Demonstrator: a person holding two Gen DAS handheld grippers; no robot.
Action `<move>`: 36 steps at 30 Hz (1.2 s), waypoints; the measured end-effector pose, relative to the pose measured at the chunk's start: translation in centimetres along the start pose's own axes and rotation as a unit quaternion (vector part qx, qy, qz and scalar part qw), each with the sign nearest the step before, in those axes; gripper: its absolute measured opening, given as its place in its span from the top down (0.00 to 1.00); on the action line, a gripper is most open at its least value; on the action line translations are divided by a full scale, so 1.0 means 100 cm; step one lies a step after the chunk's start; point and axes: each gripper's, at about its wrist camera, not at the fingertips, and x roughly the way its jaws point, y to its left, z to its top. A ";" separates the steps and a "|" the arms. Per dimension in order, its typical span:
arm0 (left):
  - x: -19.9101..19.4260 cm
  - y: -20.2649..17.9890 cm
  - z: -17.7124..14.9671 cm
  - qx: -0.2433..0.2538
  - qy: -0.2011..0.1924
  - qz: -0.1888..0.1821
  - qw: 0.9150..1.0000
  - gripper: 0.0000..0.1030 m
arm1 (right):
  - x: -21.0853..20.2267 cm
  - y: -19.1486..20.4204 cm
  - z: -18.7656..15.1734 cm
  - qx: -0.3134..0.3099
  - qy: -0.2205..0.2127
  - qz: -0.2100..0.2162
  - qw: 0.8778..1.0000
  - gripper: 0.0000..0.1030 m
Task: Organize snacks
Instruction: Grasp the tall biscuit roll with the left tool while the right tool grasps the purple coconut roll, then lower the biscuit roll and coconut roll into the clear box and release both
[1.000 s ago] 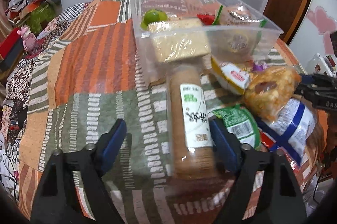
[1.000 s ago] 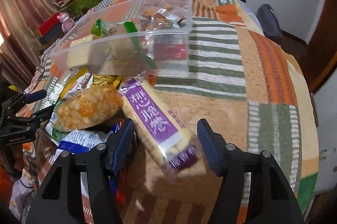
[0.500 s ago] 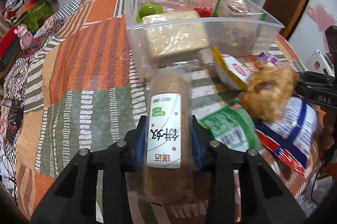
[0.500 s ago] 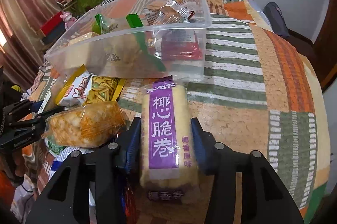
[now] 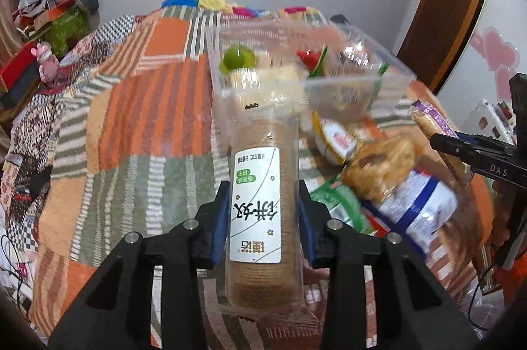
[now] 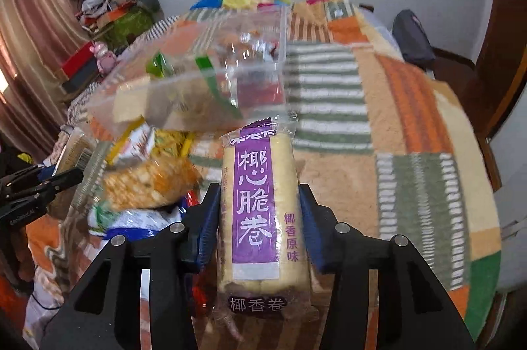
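From the left wrist view, the left tool (image 5: pixel 263 218) had its blue pads pressed against both sides of a brown biscuit sleeve (image 5: pixel 263 198), a clear-wrapped stack with a white label, pointing forward toward the clear plastic bin (image 5: pixel 230 93). The bin sat on a patchwork bedspread (image 5: pixel 131 119) and already held a green round item (image 5: pixel 238 60), a pale cracker pack and several wrapped things, blurred. To the right of the sleeve lay the loose pile: an orange puffed-snack bag (image 5: pixel 378 165), a blue-and-white bag (image 5: pixel 418 208), a green packet (image 5: pixel 339 205) and a yellow-edged packet (image 5: pixel 334 139). The other tool showed at the right edge, gripping a purple pack.

From the right wrist view, the right tool (image 6: pixel 258 218) was closed snugly on a purple coconut roll pack (image 6: pixel 260 208), its far end reaching just short of the bin's near wall (image 6: pixel 197 106). The orange bag (image 6: pixel 148 185) and other packets lay to the left, beside the left tool's tips.

Judging by this, the job looked perhaps halfway: some snacks were in the bin, two were in hand and seemingly lifted clear of the bed, and at least four remained outside. Both held packs would next need carrying over the rim and releasing.
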 end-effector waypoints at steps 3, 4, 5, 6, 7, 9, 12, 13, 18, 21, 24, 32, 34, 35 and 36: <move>-0.014 -0.003 0.011 0.001 -0.019 -0.005 1.000 0.64 | -0.013 0.002 0.012 0.000 -0.025 0.005 1.000 0.59; -0.018 -0.003 0.016 0.001 -0.026 -0.006 1.000 0.64 | -0.017 0.002 0.016 0.001 -0.034 0.007 0.999 0.59; -0.021 -0.004 0.021 0.000 -0.035 -0.005 0.999 0.64 | -0.020 0.003 0.021 -0.001 -0.043 0.009 0.999 0.59; -0.022 -0.003 0.027 0.000 -0.040 -0.004 0.999 0.64 | -0.022 0.005 0.025 -0.002 -0.049 0.010 0.999 0.59; -0.024 -0.002 0.033 0.000 -0.047 -0.002 0.999 0.64 | -0.024 0.007 0.031 -0.003 -0.057 0.010 0.998 0.59; -0.027 -0.002 0.043 -0.004 -0.059 -0.002 0.998 0.64 | -0.026 0.011 0.041 -0.005 -0.070 0.012 0.997 0.59; -0.026 -0.002 0.061 -0.006 -0.071 -0.003 0.997 0.64 | -0.024 0.018 0.056 -0.012 -0.084 0.015 0.996 0.59; -0.024 -0.001 0.067 -0.007 -0.074 -0.004 0.997 0.64 | -0.023 0.020 0.061 -0.014 -0.087 0.015 0.996 0.58; -0.010 -0.003 0.089 -0.009 -0.076 0.000 0.997 0.64 | -0.010 0.030 0.087 -0.003 -0.097 0.033 0.995 0.58; 0.003 -0.002 0.099 -0.011 -0.071 -0.002 0.997 0.64 | 0.001 0.039 0.100 0.007 -0.096 0.048 0.994 0.58; 0.016 0.000 0.108 -0.009 -0.066 0.005 0.998 0.64 | 0.015 0.053 0.112 0.003 -0.086 0.056 0.995 0.58; 0.057 0.016 0.126 -0.024 -0.033 0.016 0.999 0.64 | 0.062 0.086 0.128 -0.016 -0.035 0.050 0.998 0.58; 0.065 0.020 0.130 -0.033 -0.026 0.010 0.999 0.65 | 0.068 0.089 0.129 -0.014 -0.029 0.046 0.998 0.58; 0.067 0.021 0.133 -0.034 -0.026 0.008 0.999 0.66 | 0.072 0.090 0.128 -0.014 -0.025 0.045 0.999 0.58; 0.068 0.022 0.135 -0.036 -0.029 0.008 0.999 0.68 | 0.075 0.091 0.128 -0.013 -0.020 0.045 0.999 0.58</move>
